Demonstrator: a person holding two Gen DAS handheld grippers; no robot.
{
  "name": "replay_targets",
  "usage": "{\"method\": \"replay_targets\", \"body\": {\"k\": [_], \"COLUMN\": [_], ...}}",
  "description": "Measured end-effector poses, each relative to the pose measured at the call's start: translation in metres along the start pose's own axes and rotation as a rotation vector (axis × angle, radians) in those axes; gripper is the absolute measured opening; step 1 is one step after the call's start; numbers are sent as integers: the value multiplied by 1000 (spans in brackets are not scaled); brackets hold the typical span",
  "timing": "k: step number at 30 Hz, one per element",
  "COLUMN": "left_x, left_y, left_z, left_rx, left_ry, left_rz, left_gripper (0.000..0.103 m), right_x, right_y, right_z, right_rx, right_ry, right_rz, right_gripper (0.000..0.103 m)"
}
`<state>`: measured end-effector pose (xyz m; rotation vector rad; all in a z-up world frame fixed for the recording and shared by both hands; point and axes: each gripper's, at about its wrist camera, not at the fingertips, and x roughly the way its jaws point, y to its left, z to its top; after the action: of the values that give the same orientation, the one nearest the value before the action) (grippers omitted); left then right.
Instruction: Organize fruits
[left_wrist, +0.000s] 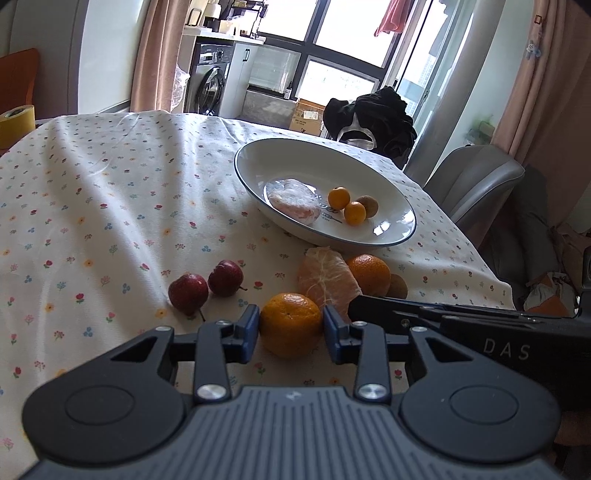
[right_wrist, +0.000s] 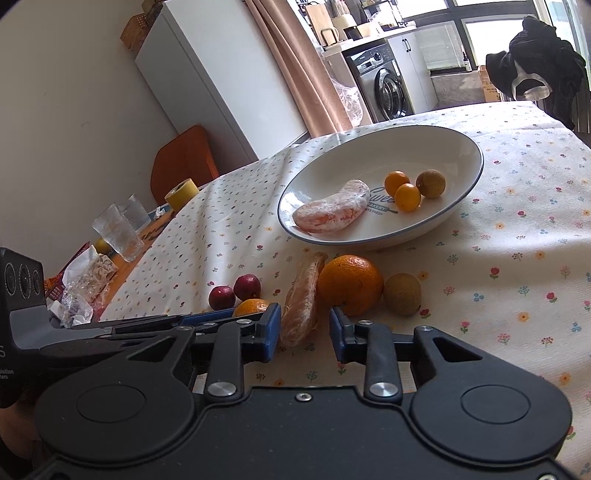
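Observation:
My left gripper (left_wrist: 290, 332) is low over the flowered cloth with a whole mandarin (left_wrist: 290, 325) between its blue pads, which touch both of its sides. My right gripper (right_wrist: 304, 339) is open around a peeled orange piece (right_wrist: 301, 299), with a gap showing at the right pad. Beside that piece lie a large orange (right_wrist: 350, 284) and a brown fruit (right_wrist: 402, 294). Two small red fruits (left_wrist: 188, 293) sit to the left. The white plate (left_wrist: 295, 162) holds a wrapped peeled piece (left_wrist: 295, 201), two small orange fruits (left_wrist: 339, 197) and a brown one (left_wrist: 369, 206).
Two glasses (right_wrist: 118, 232), a yellow tape roll (right_wrist: 183, 194) and crumpled wrappers (right_wrist: 85, 284) crowd the table's uncovered left end. A grey chair (left_wrist: 476, 184) and a black garment (left_wrist: 376, 122) stand past the far right edge. Bare cloth stretches left of the plate.

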<state>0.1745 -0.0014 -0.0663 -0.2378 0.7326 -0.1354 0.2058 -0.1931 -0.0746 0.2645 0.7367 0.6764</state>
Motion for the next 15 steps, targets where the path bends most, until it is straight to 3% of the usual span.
{"method": "replay_targets", "body": {"k": [15], "left_x": [-23], "left_y": [20], "left_z": [-1], "left_rx": [-22], "left_ry": [-32], "left_rz": [65], "left_gripper": [35], "right_x": [24], "right_y": [9], "right_z": [2], "right_rx": [12], "right_ry": [38], "right_rz": [-2], "right_gripper": [31]}}
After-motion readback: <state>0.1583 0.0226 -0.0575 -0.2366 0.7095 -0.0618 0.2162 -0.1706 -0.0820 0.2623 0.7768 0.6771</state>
